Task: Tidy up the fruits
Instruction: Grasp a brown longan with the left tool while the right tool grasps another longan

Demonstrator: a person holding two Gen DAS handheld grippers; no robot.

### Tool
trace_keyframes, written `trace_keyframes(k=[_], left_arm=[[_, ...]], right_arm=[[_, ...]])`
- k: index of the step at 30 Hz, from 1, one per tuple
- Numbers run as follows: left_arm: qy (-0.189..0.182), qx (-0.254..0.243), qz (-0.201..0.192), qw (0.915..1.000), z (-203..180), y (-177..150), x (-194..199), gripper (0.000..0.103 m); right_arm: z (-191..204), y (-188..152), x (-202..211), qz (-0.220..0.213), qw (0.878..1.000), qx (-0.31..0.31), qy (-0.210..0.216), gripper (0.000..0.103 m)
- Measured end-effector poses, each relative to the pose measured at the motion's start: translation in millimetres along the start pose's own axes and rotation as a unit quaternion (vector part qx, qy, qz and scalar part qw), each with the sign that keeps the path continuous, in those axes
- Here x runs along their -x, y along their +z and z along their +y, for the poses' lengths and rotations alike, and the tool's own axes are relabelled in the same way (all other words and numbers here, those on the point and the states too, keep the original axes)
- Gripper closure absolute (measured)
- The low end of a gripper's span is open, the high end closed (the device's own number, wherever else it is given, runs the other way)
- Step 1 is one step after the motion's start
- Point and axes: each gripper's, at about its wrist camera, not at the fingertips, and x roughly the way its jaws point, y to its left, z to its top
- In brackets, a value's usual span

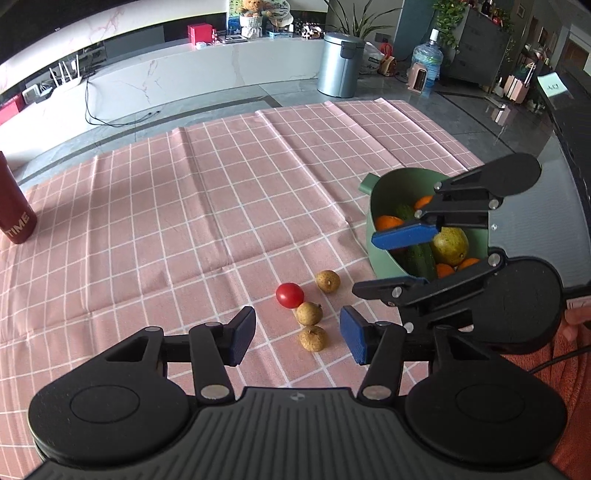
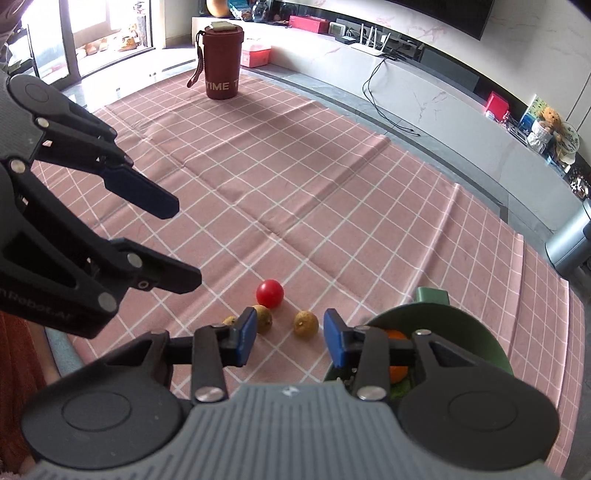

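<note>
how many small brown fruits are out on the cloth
3, all beside the red tomato: one nearest the green bowl, one touching the tomato, one nearest the camera.

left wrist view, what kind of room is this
Most likely a home living room or open dining area. A low marble-look TV console runs along the wall with a teddy bear on it, a water jug stands on the floor, and a pink checked tablecloth covers the table.

Maroon "TIME" flask on pink checked cloth; steel bin beyond
</note>
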Motion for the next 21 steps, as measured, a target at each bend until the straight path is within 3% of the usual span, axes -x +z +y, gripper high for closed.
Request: trace_keyframes(k=[5,16,21], left_arm=[[-0.023,-0.006,0.012,0.9996,2,-12,-24,0.042],[-0.042,0.006,0.054,0.9977,6,-22,-72,0.045],[-0.051,0.021,0.067,0.9962,8,-21,-87,0.052]], right_arm=[[0,3,-15,0.019,0.998,0.052,-0.013,0.066],[-14,8,-54,0.079,0.992,0.092,0.042,0.069],[-7,10,-70,0.097,0.984,0.148,0.037,0.070]])
